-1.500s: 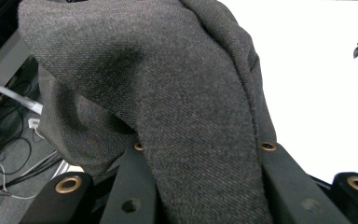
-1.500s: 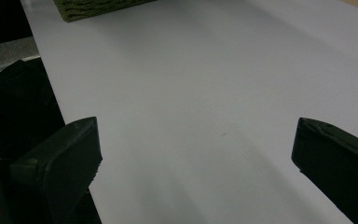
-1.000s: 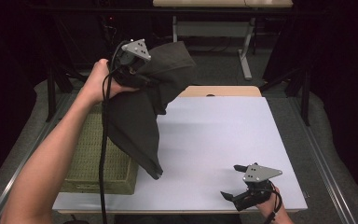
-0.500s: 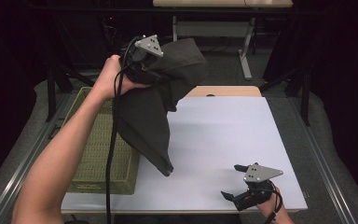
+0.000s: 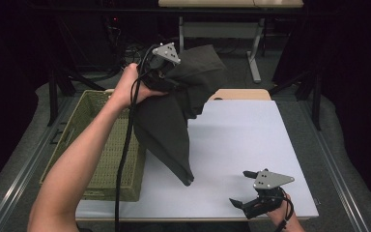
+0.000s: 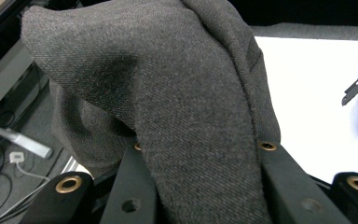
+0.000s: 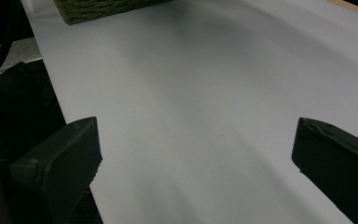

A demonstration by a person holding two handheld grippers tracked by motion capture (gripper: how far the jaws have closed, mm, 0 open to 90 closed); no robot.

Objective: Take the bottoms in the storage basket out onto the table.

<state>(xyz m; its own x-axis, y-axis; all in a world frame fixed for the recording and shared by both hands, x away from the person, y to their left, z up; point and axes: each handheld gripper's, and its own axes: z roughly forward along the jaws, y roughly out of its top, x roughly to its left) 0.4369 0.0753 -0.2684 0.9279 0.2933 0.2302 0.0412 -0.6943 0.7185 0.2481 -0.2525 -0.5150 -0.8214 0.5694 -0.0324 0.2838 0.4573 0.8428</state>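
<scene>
A person's left gripper (image 5: 171, 77) holds a dark grey cloth (image 5: 174, 125) aloft above the far left part of a white desk (image 5: 251, 140), its jaws clamped on a fold of the fabric, as the left gripper view shows at close range (image 6: 200, 154). The cloth hangs in a long drape, its lowest corner just above the desk beside a green woven basket (image 5: 101, 159) that sits at the desk's left edge. At the near right corner, the right gripper (image 5: 249, 191) rests low over the bare surface with its jaws spread wide and nothing between them. The desk is plain and matte white. Beyond it, the room is dim: grey floor, another table's legs (image 5: 253, 53) and loose cables (image 5: 125, 48) in shadow.
</scene>
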